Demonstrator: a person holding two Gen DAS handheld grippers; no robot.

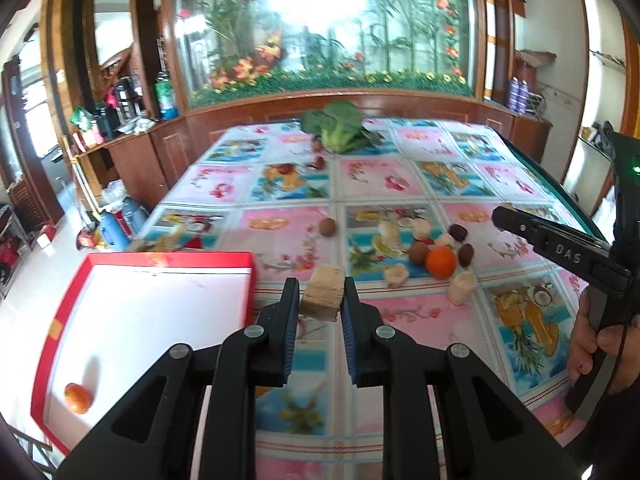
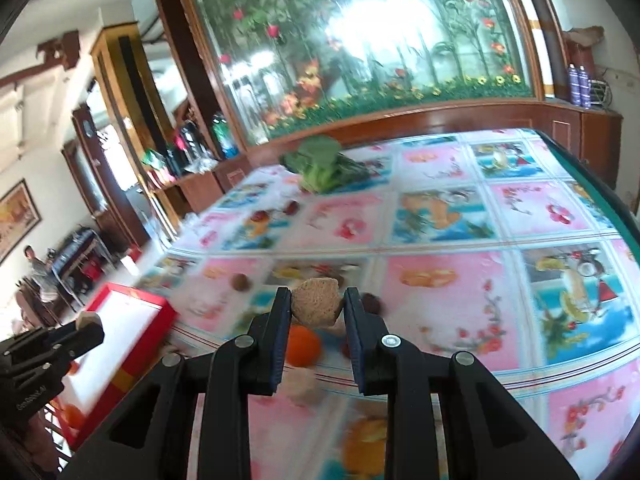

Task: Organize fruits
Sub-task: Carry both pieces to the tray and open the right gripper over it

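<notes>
1. Behind the table, a flower mural fills the wall above a wooden counter; the table (image 1: 420,184) wears a glossy cloth printed with fruit panels, and a head of broccoli (image 1: 338,126) lies at its far end.

2. Your left gripper (image 1: 320,300) is clamped on a pale cut chunk (image 1: 323,297), likely sugarcane or a similar fruit section. It sits lifted off the cloth, just right of the red tray (image 1: 60,320).

3. Your right gripper (image 2: 318,306) also pinches a pale faceted piece (image 2: 316,306), raised above the loose pile, where an orange (image 2: 304,346) shows just beneath it.

4. The step in hand looks like the carry: both pieces are picked, neither is placed. The tray holds one small orange (image 1: 78,398) at its near corner, and the rest of its white floor is bare.

5. The left chunk's long axis runs away from the camera, its far end tipped up and slightly right, with its cut face toward you. The right piece is too blurred and compact for me to judge its axis.

6. Next, I would swing the left chunk leftward over the tray rim, lower it flat, then release. Keep the right gripper well apart until the left one clears.

7. More fruit waits in the pile (image 1: 424,256), so the task seems early.
</notes>
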